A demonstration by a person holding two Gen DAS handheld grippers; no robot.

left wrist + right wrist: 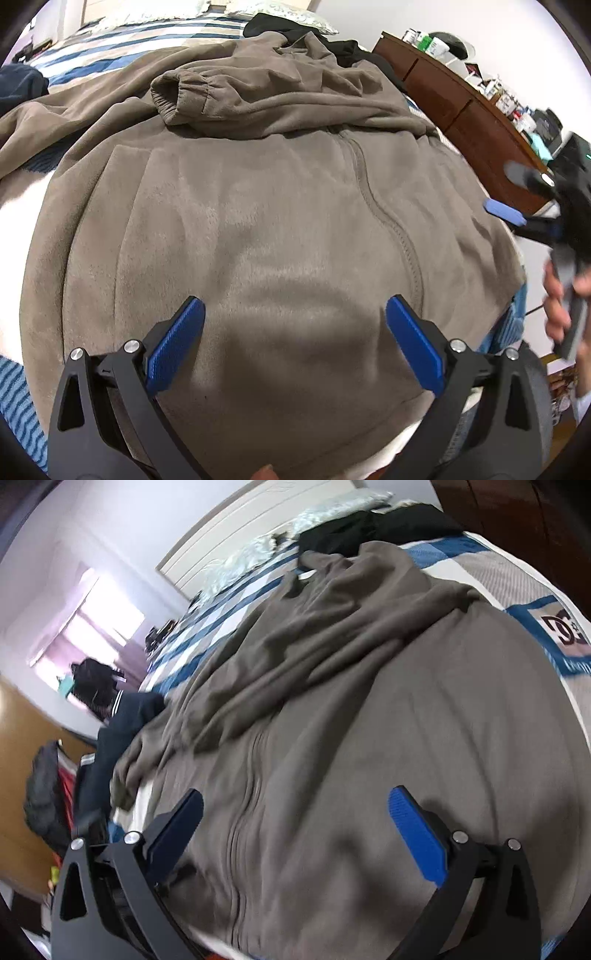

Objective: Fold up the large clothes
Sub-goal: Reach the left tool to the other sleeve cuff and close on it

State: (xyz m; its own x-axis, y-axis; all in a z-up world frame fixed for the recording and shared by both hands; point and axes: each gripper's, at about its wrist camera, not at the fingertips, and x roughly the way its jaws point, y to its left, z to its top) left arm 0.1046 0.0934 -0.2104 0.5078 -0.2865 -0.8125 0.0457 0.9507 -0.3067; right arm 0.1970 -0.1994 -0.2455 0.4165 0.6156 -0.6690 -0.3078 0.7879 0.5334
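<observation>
A large grey-brown fleece hoodie (258, 206) lies spread front-up on the bed, its zipper running down the middle. One sleeve with an elastic cuff (177, 96) is folded across the chest. My left gripper (295, 314) is open and empty, just above the hoodie's lower front. My right gripper (295, 805) is open and empty over the hoodie (369, 720) near its zipper; it also shows in the left wrist view (513, 195) at the bed's right edge, blurred.
The bed has a blue and white checked cover (546, 590). Black clothes (280, 26) lie beyond the hoodie's collar, and a dark navy garment (122, 723) lies at the left. A brown dresser (461, 110) with clutter stands to the right of the bed.
</observation>
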